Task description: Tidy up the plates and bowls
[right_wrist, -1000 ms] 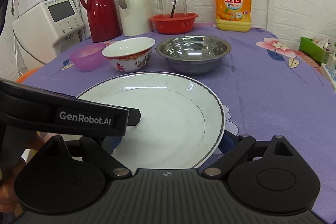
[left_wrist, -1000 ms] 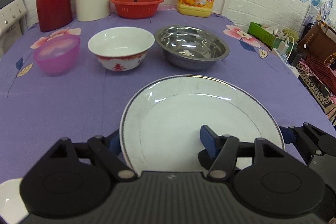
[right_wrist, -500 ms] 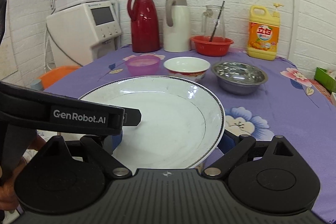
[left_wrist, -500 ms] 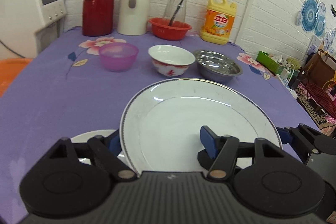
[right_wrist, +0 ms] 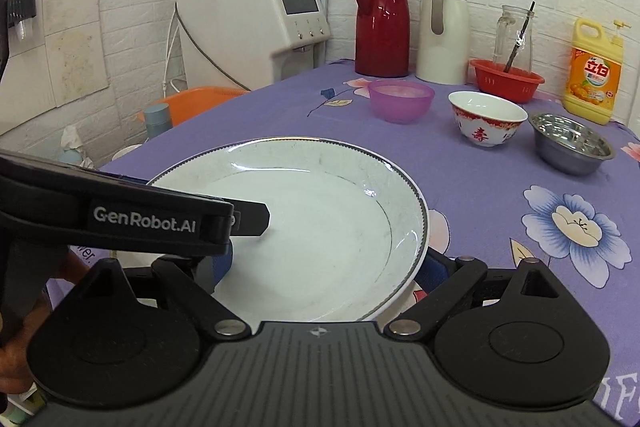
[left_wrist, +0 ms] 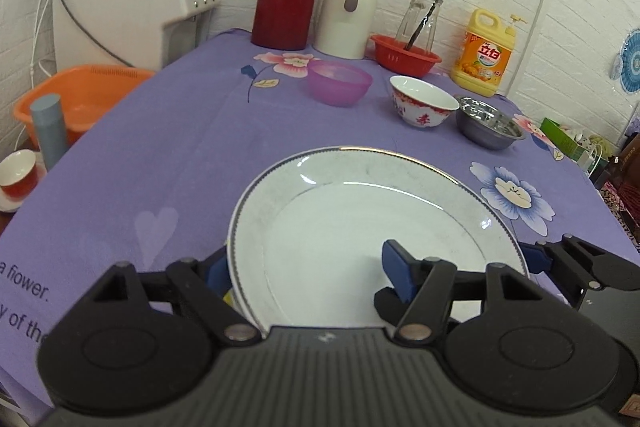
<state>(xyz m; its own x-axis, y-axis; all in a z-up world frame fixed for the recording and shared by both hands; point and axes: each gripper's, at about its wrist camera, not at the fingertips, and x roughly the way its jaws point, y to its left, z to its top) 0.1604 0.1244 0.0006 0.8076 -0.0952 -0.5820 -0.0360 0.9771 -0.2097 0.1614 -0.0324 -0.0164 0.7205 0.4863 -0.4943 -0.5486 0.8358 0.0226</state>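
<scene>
White plate (left_wrist: 372,239) carried above the near part of the purple-clothed desk (left_wrist: 192,131), clear of the cloth as far as can be judged. Left gripper (left_wrist: 308,269) clamped on the plate's left rim, one pad beneath, one on the inner face; right gripper (right_wrist: 328,263) clamped likewise on the right rim. Plate directly ahead of both grippers, shared equally, no long axis. Pink bowl (left_wrist: 339,83), red-patterned bowl (left_wrist: 423,105) and steel bowl (left_wrist: 490,122) in a row well beyond, toward the far right corner. Likely next: lowering onto a free patch, both rims kept level.
</scene>
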